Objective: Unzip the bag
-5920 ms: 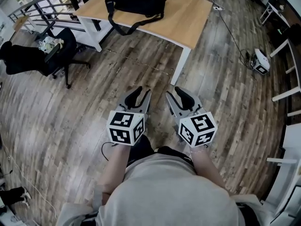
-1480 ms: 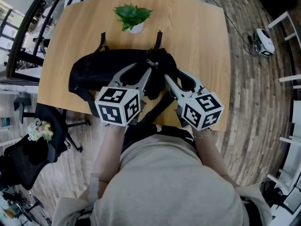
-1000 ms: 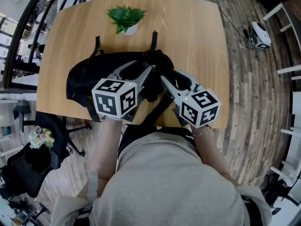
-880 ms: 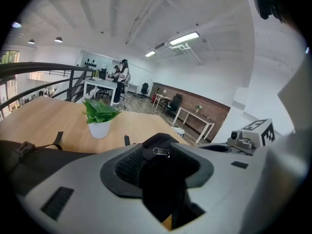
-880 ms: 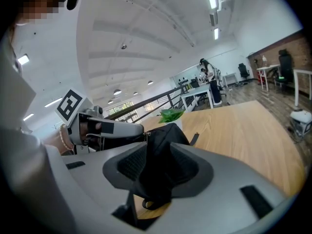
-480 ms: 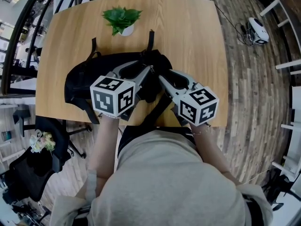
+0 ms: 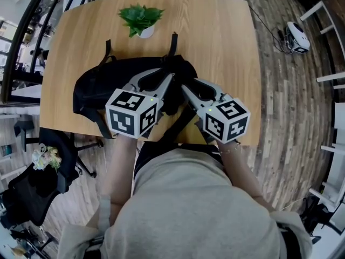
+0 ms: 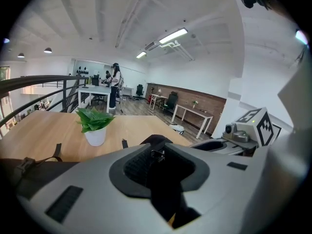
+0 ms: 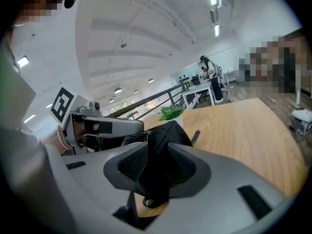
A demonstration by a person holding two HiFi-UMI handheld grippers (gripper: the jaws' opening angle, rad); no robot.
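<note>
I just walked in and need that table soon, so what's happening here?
A person at the wooden table works on a black bag with two handheld grippers. The right gripper is clamped on the bag's end. The left gripper's jaws have just been closing around the zipper pull; whether they pinch it yet is unclear.

Your bag (image 7: 99, 82): black soft fabric, lying on its side on the wooden table (image 7: 226, 47), long axis left to right. The right end humps up. Two straps (image 7: 173, 41) trail toward the far side; another (image 7: 180, 124) crosses the near edge. A metal zip pull (image 8: 157, 154) sits on the raised right end.
</note>
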